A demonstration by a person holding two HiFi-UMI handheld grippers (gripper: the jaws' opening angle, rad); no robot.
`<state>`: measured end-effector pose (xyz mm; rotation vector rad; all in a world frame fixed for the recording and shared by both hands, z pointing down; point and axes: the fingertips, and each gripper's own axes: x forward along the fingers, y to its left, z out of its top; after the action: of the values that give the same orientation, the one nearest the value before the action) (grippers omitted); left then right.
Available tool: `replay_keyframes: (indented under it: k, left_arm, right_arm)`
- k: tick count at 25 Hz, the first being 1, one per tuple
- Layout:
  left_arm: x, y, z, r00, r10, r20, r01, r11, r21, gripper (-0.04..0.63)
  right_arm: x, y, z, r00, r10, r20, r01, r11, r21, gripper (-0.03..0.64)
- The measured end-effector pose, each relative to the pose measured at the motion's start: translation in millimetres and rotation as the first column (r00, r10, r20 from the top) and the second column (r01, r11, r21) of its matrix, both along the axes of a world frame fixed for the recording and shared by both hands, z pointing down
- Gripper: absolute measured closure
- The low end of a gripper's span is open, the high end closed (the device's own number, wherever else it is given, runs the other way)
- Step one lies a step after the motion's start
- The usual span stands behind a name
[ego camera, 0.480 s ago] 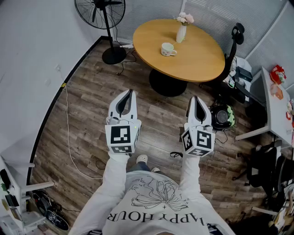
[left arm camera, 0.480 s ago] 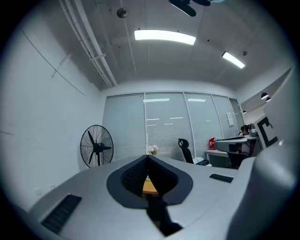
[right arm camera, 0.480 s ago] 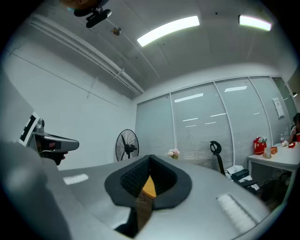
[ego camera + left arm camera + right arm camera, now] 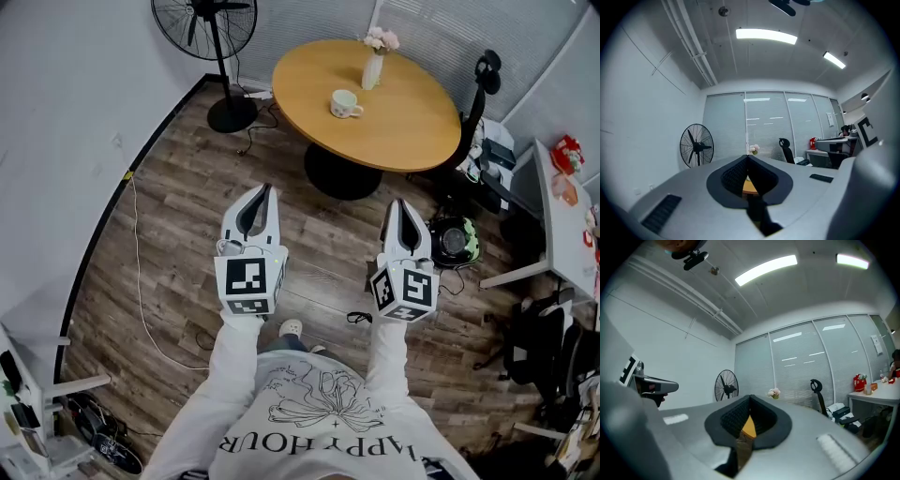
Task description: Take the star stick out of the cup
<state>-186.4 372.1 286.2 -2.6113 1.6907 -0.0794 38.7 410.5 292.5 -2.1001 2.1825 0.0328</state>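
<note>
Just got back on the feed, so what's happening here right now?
A person stands on the wood floor, back from the round table, holding the left gripper and right gripper level, aimed toward it. Both are shut and empty. The cup sits on the table near a flower vase, untouched; no star stick can be made out at this distance.

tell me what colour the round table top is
The table top is a plain, warm orange-brown wood tone. The head view shows it best.
</note>
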Motion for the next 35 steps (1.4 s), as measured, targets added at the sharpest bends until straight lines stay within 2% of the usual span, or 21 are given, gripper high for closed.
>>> replay_keyframes:
  k: [12, 15, 24, 35]
  left_arm:
    - [-16, -33, 13, 1.0, 0.026, 0.011, -0.025, 0.999, -0.021, 0.589]
    - [-23, -38, 12, 1.0, 0.022, 0.005, -0.022, 1.0, -0.021, 0.589]
    - [-23, -64, 26, 1.0, 0.013, 0.003, -0.012, 0.999, -0.048, 0.589]
    - [-5, -143, 29, 0.999, -0.029, 0.012, 0.03, 0.998, -0.047, 0.589]
  right_arm:
    - [-12, -26, 14, 0.998, 0.024, 0.065, -0.023, 1.0, -0.014, 0.591]
    - [-20, -31, 12, 0.997, 0.007, 0.08, -0.006, 1.0, -0.012, 0.555]
    - [-22, -58, 19, 0.998, -0.011, 0.059, 0.012, 1.0, -0.025, 0.555]
    - [0, -151, 24, 0.996, -0.047, 0.072, 0.049, 0.998, -0.027, 0.554]
